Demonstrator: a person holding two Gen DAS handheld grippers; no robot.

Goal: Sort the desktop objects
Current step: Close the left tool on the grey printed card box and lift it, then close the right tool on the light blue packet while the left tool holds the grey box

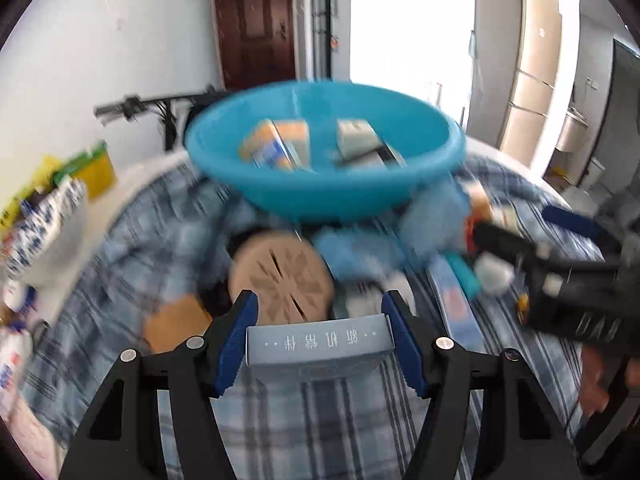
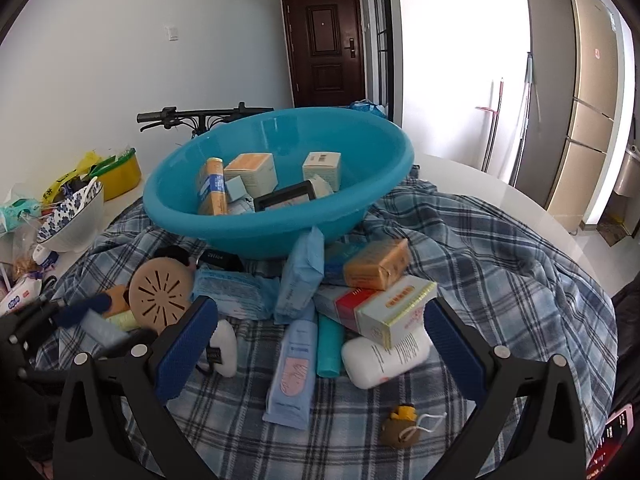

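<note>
My left gripper [image 1: 320, 334] is shut on a grey-blue box [image 1: 318, 342] with white lettering, held above the plaid cloth [image 1: 312, 420] in front of the blue basin [image 1: 324, 148]; this view is blurred. The basin [image 2: 276, 176] holds several small boxes. My right gripper [image 2: 320, 344] is open and empty over a pile: a white and red box [image 2: 384, 308], an orange soap box [image 2: 376, 264], a white bottle [image 2: 384, 356], a light blue tube [image 2: 292, 372], a teal tube [image 2: 330, 348]. The left gripper [image 2: 76, 316] shows at the right wrist view's left edge.
A round tan perforated lid [image 2: 160, 292] and blue tissue packs [image 2: 300, 276] lie near the basin. A blue-patterned bowl [image 2: 76, 216], a yellow tub [image 2: 120, 172] and bags crowd the left table edge. A small yellow toy with string [image 2: 404, 424] lies near the front.
</note>
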